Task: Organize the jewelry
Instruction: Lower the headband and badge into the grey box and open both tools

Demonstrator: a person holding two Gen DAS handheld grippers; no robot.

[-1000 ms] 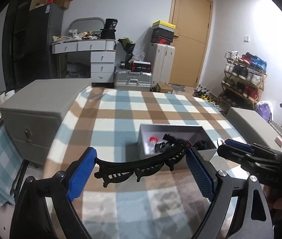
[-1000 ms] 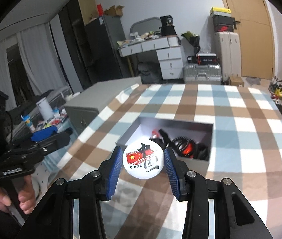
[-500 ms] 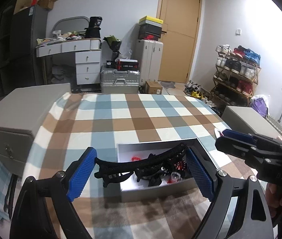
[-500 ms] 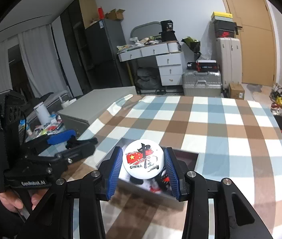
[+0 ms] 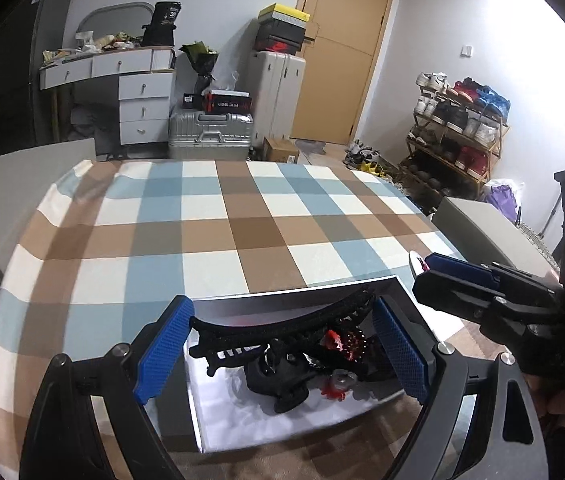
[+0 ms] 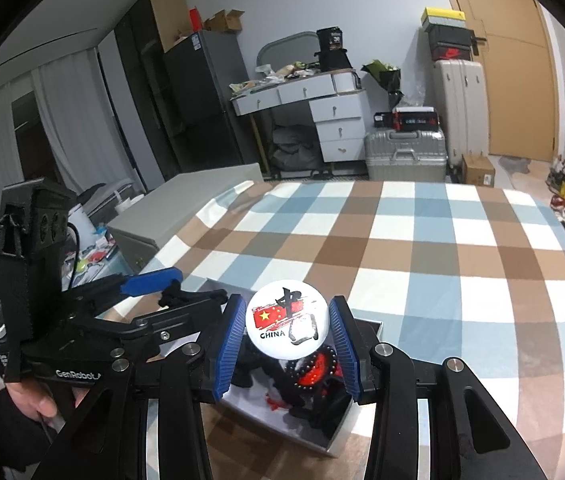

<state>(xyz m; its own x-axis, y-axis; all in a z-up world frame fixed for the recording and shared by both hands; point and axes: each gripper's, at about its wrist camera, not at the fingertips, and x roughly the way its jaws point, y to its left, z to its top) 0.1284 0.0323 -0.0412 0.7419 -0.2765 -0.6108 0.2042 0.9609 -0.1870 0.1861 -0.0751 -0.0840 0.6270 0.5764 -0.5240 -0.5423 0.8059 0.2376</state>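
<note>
Drop-off step, both items over the box. Left wrist view: left gripper spread wide, pads clamped on ends of black hair comb, held just above grey box w/ other pieces inside. Right wrist view: right gripper half closed on round CHINA badge, also over the box. Next, I'd judge: lower, release each inside w/o snagging the beads.

**Black Comb Held Above the Open Box**

The left gripper clamped a long black toothed hair comb crosswise between its blue ribbed pads. Beneath it sat an open grey rectangular box holding black and red trinkets on a checked brown-and-blue tablecloth. The right gripper reached in from the right.
</note>
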